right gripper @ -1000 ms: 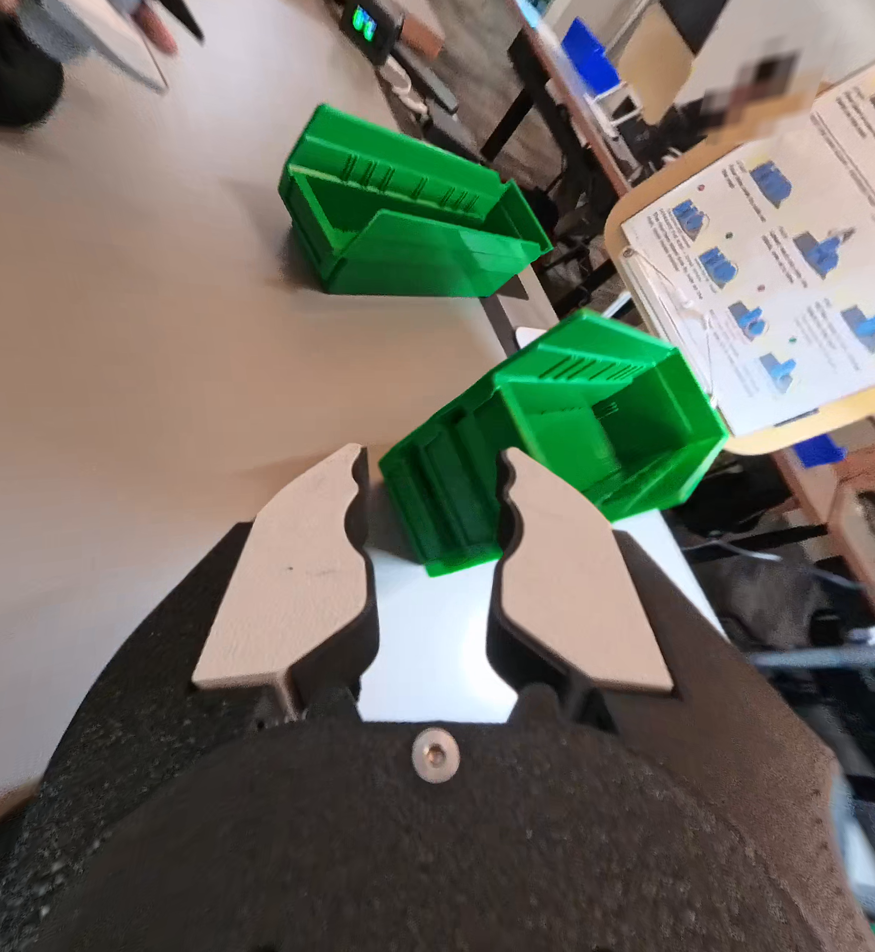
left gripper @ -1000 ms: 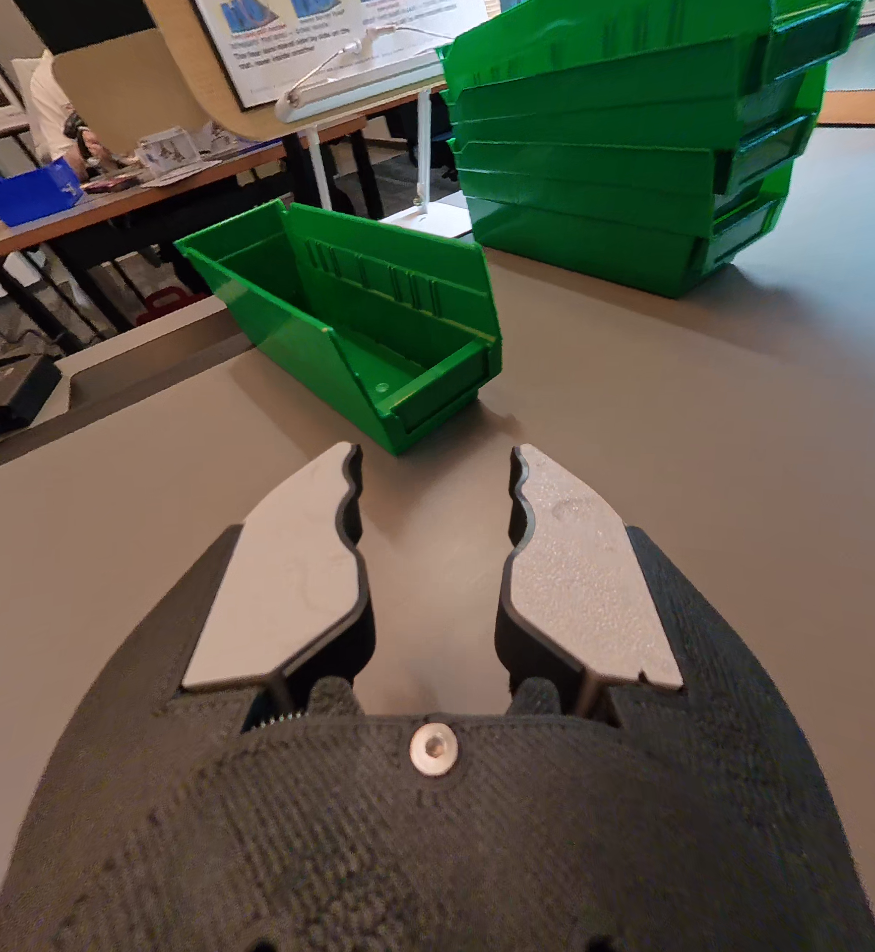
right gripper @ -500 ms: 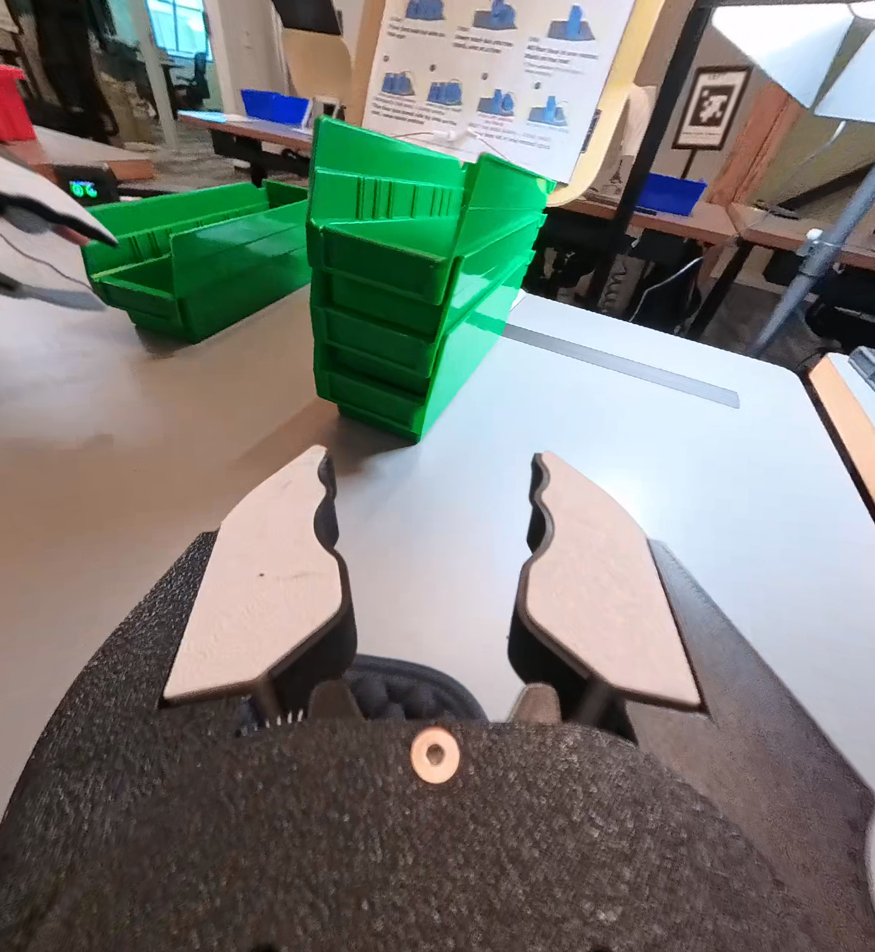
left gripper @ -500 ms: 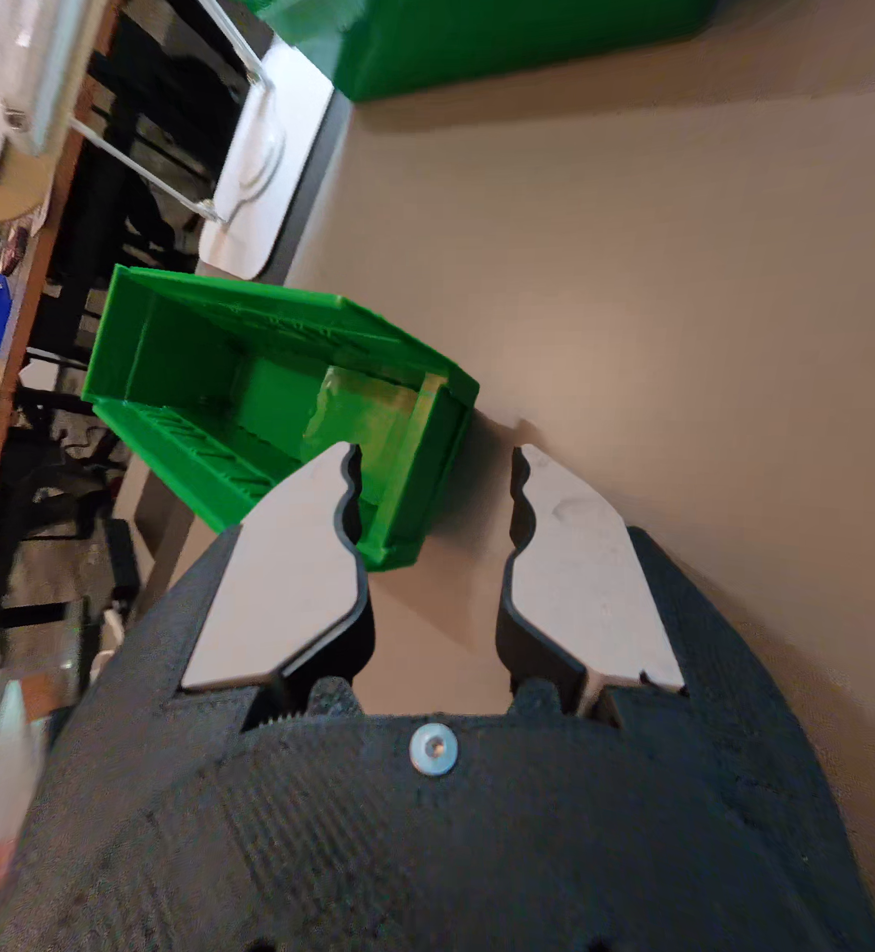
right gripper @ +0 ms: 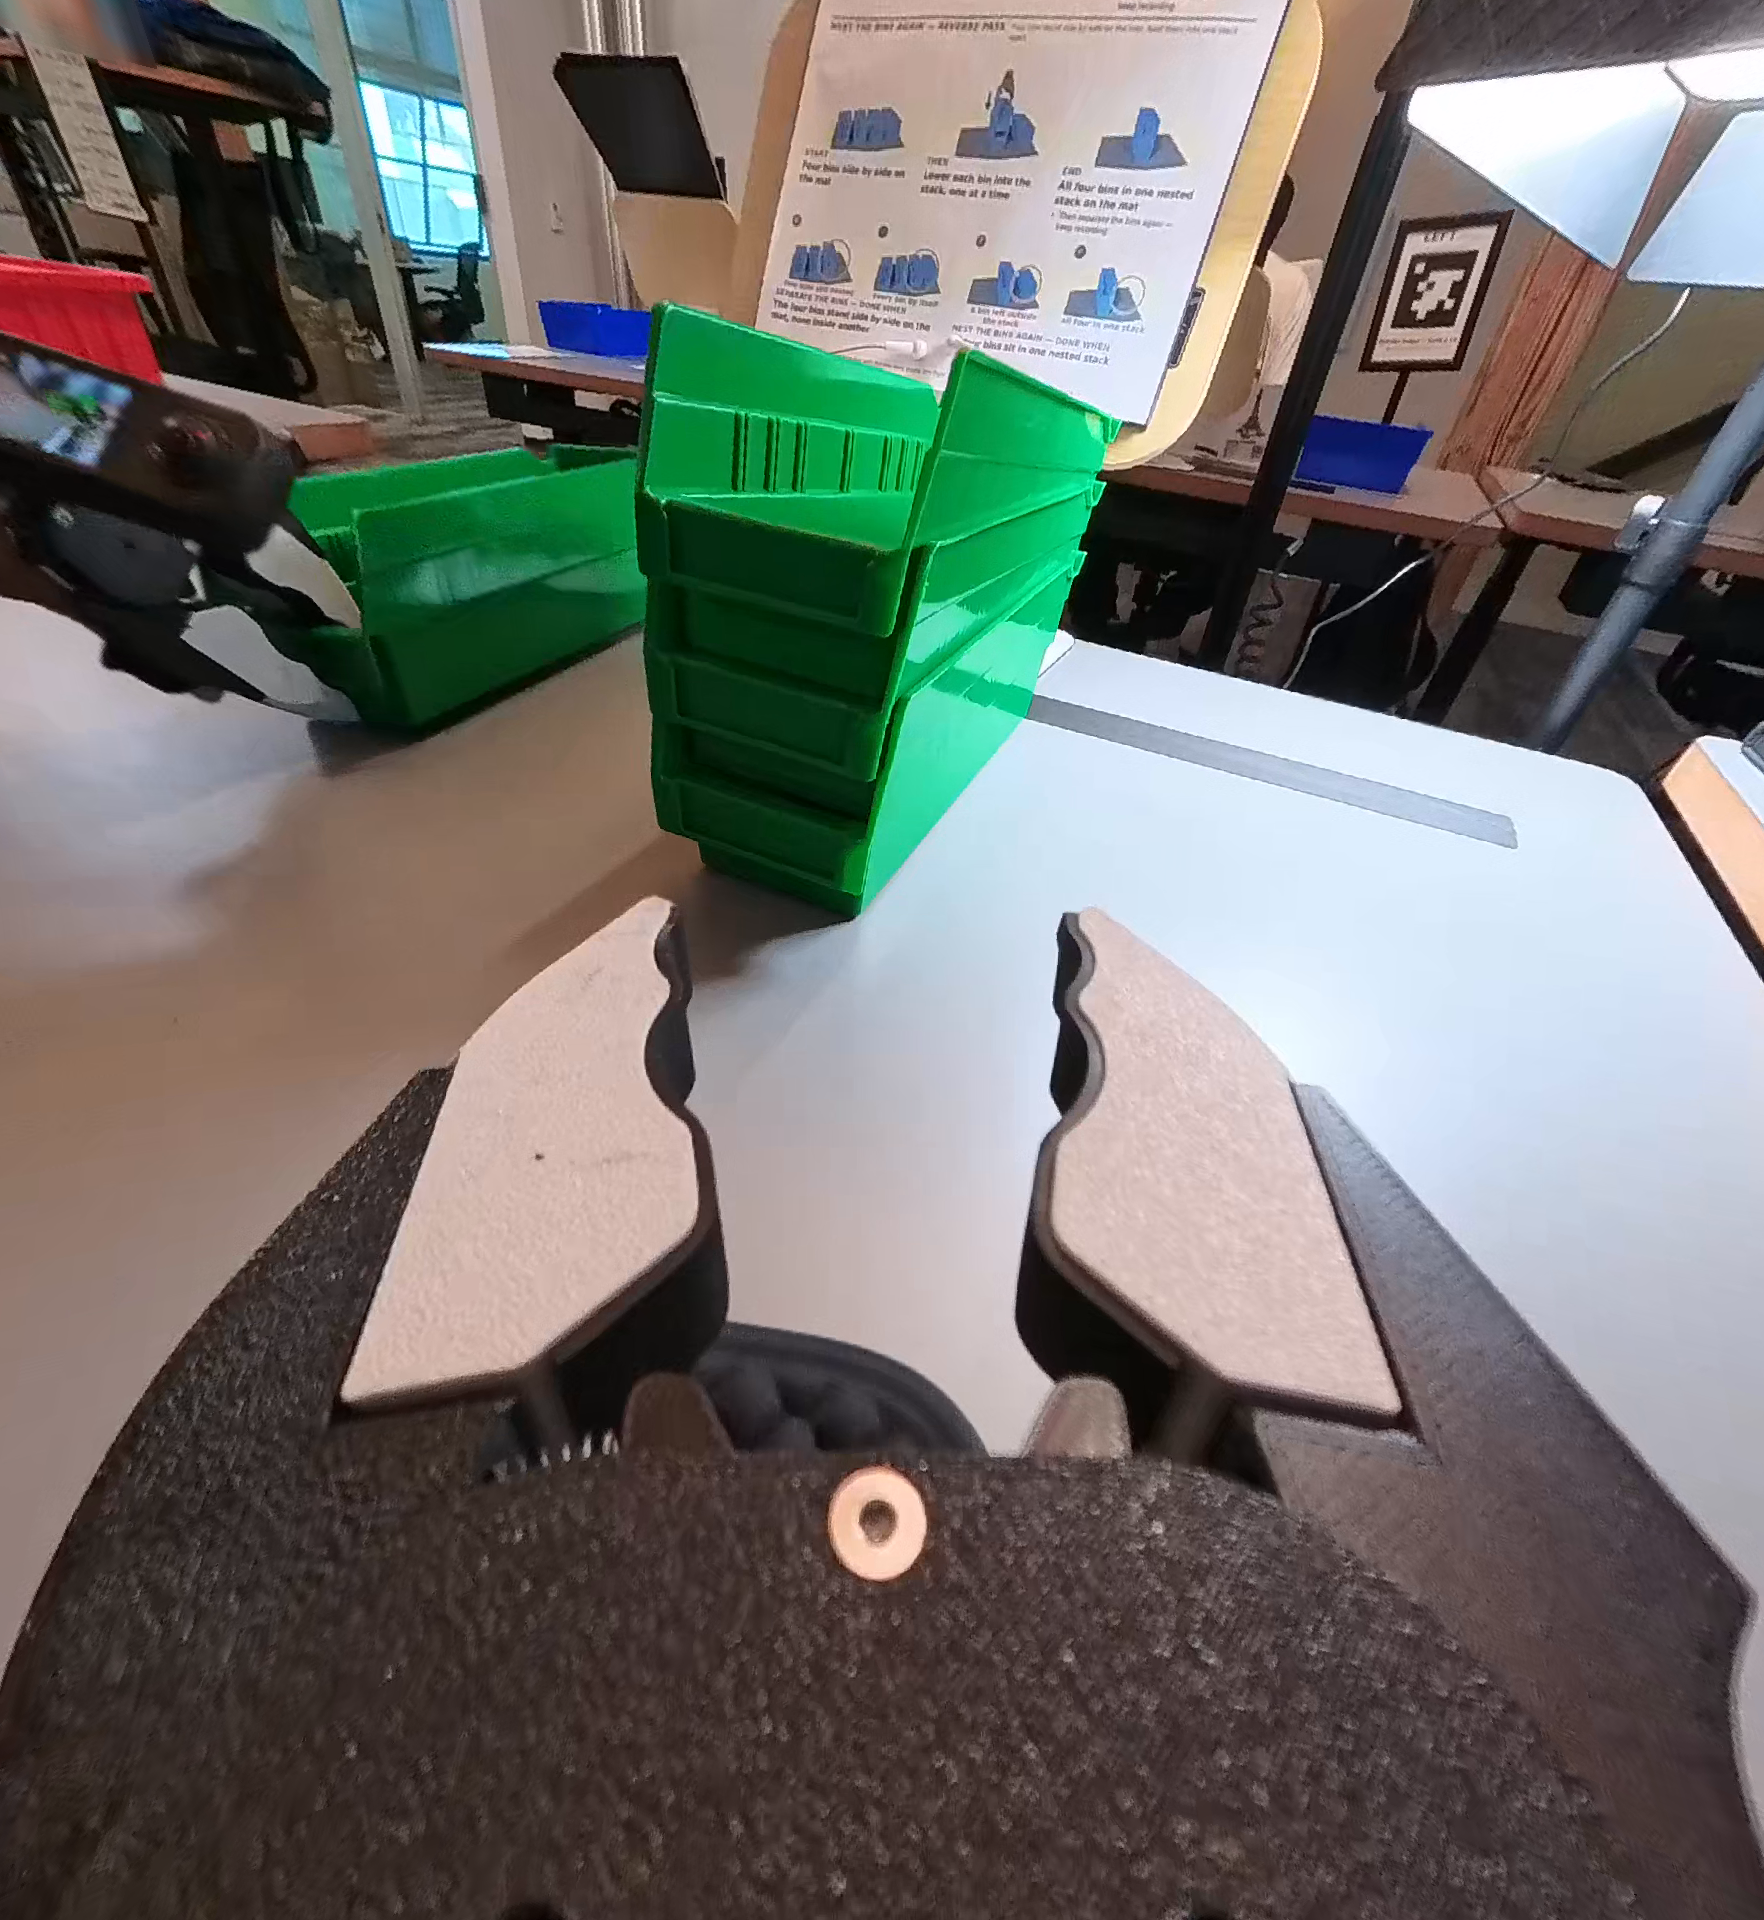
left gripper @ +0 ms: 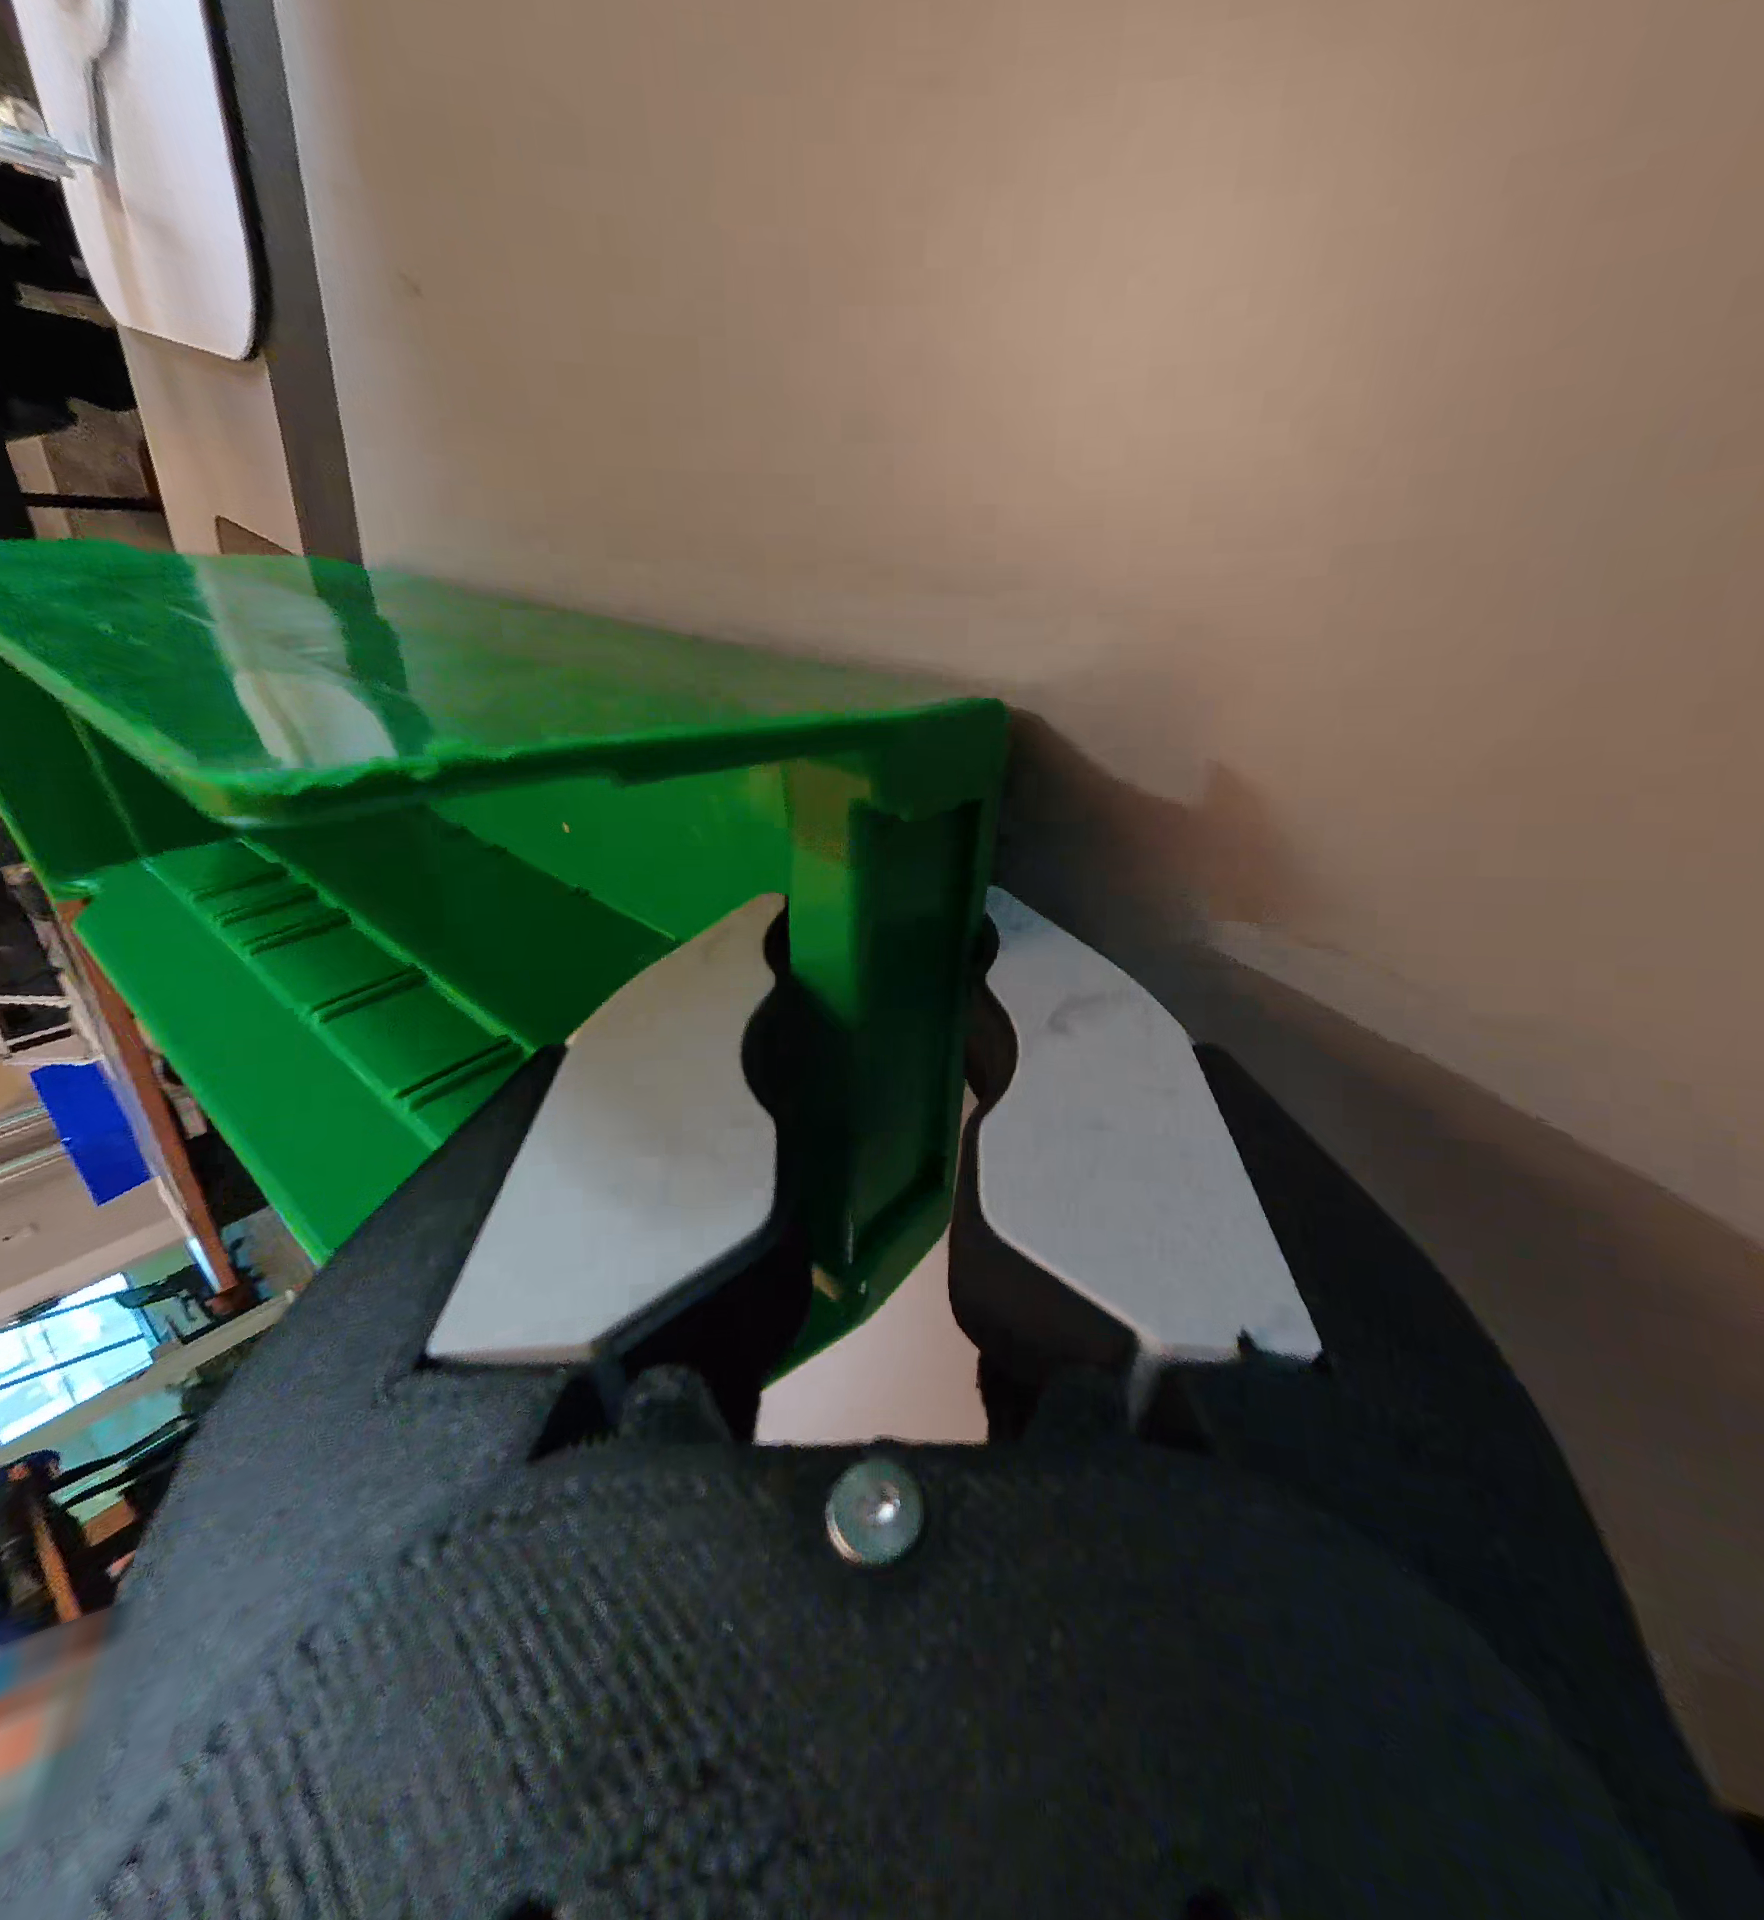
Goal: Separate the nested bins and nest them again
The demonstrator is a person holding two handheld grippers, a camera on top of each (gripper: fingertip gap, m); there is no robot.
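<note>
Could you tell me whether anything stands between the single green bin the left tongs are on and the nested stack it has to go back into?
Nothing visible does. In the right wrist view the single bin, with the left tongs at its near end, sits left of the nested stack, with only bare table around them.

Left claw [left gripper: 883, 1023] astride green bin [left gripper: 421, 935] lip

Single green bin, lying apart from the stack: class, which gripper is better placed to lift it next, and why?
Left. The left gripper has its fingers astride the single green bin's front lip; the right gripper is open, empty, facing the nested stack.
</note>
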